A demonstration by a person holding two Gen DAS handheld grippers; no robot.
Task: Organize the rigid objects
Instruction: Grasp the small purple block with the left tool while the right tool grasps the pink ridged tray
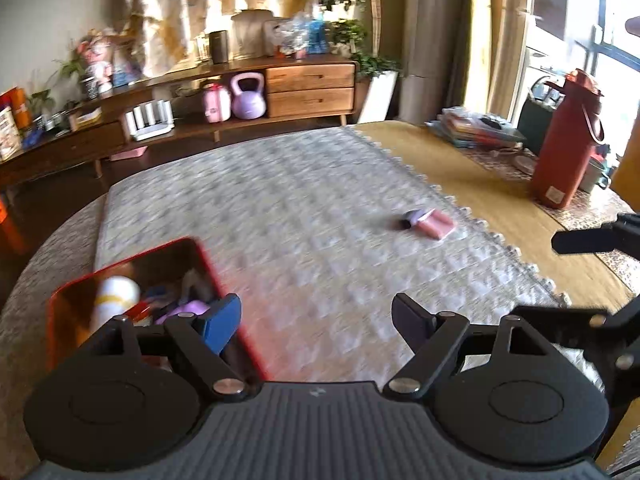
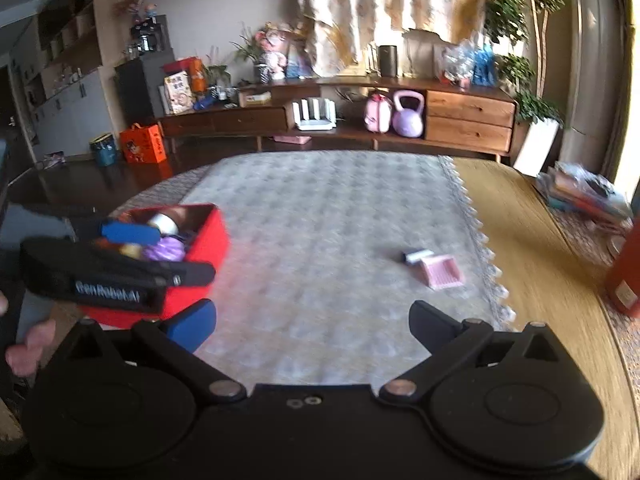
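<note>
A red box (image 1: 208, 264) holding a white bottle (image 1: 116, 296), a purple piece and several other small things stands on the grey mat at the lower left in the left wrist view. My left gripper (image 1: 316, 320) hangs open just right of it, nothing between its fingers. A pink dustpan (image 1: 436, 224) with a small purple brush (image 1: 412, 216) lies alone on the mat, ahead and to the right. In the right wrist view my right gripper (image 2: 312, 324) is open and empty above the mat, with the dustpan (image 2: 442, 272) ahead on the right and the red box (image 2: 208, 240) on the left.
The grey mat (image 1: 300, 200) covers a wooden table (image 1: 480, 184). A tall red jug (image 1: 564, 148) and a stack of books (image 1: 476, 128) stand at the table's right side. A wooden sideboard (image 2: 468, 120) with a purple kettlebell (image 2: 408, 116) lines the far wall.
</note>
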